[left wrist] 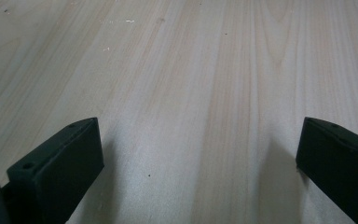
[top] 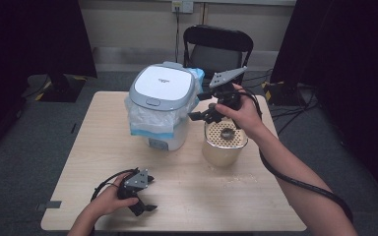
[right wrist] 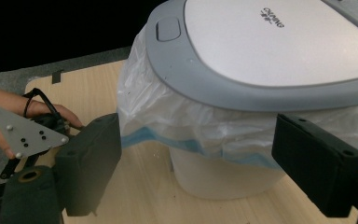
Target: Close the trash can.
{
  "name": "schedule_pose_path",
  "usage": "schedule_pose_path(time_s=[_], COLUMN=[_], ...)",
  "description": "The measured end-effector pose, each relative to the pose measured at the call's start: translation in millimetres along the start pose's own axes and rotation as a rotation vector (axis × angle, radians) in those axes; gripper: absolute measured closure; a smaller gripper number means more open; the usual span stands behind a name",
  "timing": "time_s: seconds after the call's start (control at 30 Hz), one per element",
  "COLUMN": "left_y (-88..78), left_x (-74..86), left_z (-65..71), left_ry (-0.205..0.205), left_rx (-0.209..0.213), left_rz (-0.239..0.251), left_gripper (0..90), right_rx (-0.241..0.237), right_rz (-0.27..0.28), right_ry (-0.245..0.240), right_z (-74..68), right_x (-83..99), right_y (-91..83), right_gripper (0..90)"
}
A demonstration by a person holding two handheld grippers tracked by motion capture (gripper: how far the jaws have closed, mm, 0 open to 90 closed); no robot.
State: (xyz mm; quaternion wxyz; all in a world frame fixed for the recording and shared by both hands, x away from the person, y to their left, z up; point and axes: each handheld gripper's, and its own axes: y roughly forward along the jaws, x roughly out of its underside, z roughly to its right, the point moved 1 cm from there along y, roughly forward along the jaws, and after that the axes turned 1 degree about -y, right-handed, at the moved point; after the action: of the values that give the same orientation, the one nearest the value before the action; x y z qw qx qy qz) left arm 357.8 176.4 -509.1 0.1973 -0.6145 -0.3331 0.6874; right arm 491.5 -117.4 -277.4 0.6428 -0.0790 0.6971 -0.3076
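We hold the left gripper wide over bare table, and the right gripper wide before the lidded bin.

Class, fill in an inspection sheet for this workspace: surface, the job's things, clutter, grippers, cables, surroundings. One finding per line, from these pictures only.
Surface: pale wooden table, small crumbs near the container.
Job's things: white bin with grey lid shut and a plastic liner bunched under the rim; tan container with perforated top beside it.
Clutter: nothing seen beyond the crumbs.
Grippers: left gripper low at the near edge, jaws open; right gripper held above the container, jaws open, facing the bin.
Cables: black cable trails along the right forearm.
Surroundings: black chair behind the table, grey carpet, wall socket.
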Motion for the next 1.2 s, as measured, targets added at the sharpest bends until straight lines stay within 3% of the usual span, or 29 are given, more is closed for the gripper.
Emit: schedule_pose_path(time_s=[0.5, 1.2], left_y=[0.9, 0.6], left_x=[0.5, 0.4], left_z=[0.5, 0.4], left_ry=[-0.005, -0.003], left_rx=[-0.002, -0.003], left_rz=[0.008, 0.003], left_gripper=[0.0, 0.0], right_rx=[-0.033, -0.103], right_rz=[-0.015, -0.030], right_ry=[-0.014, 0.018], right_z=[-20.0, -40.2], right_x=[35.5, 79.9], right_y=[-5.2, 15.3], right_gripper=[15.2, 14.8])
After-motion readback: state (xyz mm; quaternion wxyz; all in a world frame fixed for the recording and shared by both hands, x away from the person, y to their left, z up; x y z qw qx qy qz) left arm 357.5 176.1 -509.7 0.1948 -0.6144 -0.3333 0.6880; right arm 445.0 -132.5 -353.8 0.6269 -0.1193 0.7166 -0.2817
